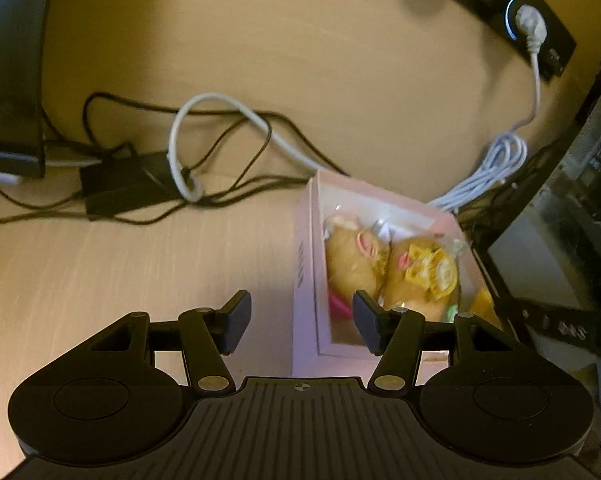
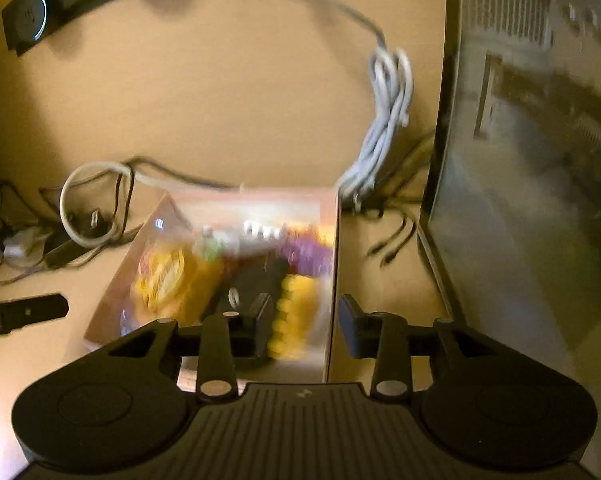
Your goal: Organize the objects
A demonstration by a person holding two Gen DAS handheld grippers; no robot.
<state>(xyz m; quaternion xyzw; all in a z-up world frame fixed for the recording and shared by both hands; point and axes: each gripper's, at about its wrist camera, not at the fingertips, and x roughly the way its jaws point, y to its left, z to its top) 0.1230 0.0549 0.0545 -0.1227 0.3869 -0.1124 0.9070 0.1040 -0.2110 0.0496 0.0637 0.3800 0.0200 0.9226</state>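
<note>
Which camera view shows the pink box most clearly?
The left wrist view: the pink box is fairly sharp there, and the yellow items inside are distinguishable. In the right wrist view the pink box is motion-blurred, its contents only smears of yellow, purple and black.

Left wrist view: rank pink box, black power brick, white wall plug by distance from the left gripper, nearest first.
From the left gripper, jaws open and empty:
1. Pink box, just ahead, its near wall between the fingertips, filled with snack packets.
2. Black power brick, farther back on the left among tangled cables.
3. White wall plug, top right, in the black socket strip.
</note>
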